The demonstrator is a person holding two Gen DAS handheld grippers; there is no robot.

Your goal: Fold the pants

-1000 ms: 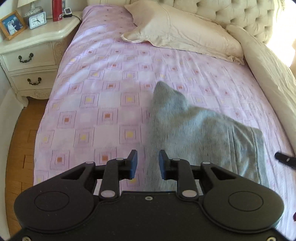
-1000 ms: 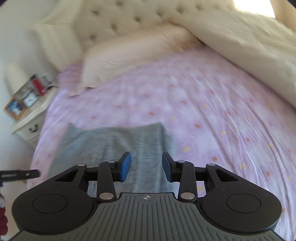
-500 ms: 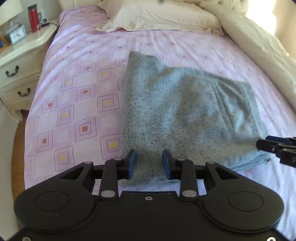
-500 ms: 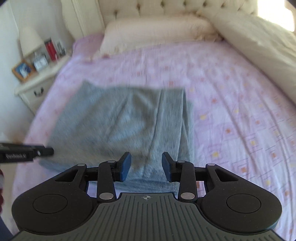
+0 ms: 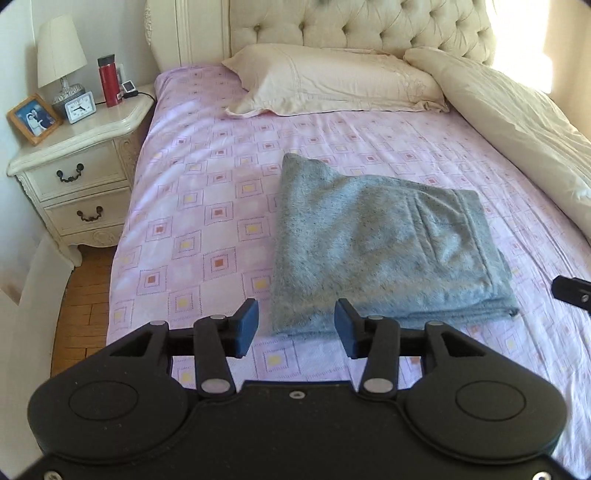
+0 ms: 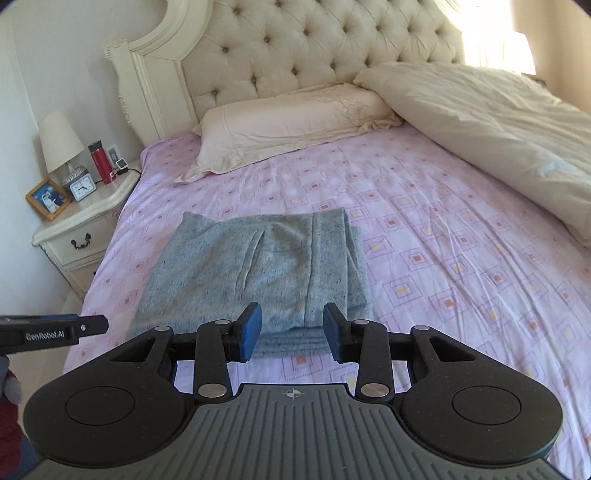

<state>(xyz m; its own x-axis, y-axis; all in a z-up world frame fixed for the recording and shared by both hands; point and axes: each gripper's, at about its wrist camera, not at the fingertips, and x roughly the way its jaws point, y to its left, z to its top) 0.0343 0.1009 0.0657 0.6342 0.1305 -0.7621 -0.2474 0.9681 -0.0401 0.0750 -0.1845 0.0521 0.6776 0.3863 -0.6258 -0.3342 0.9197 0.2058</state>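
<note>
The grey pants (image 5: 380, 243) lie folded into a thick rectangle on the pink patterned bed sheet (image 5: 207, 206); they also show in the right wrist view (image 6: 258, 273). One far-left corner sticks up a little. My left gripper (image 5: 295, 326) is open and empty, held above the near left edge of the pants. My right gripper (image 6: 291, 330) is open and empty, held above the near edge of the pants. Neither touches the fabric. The left gripper's tip shows at the left edge of the right wrist view (image 6: 55, 330).
A cream pillow (image 5: 332, 83) and a tufted headboard (image 5: 351, 26) are at the far end. A cream duvet (image 5: 517, 122) lies along the right side. A white nightstand (image 5: 77, 162) with lamp, clock, photo frame and red bottle stands left, beside wood floor (image 5: 79, 306).
Both grippers have pulled back and risen away from the pants, so the whole bed is in view. The pants lie flat where they were left.
</note>
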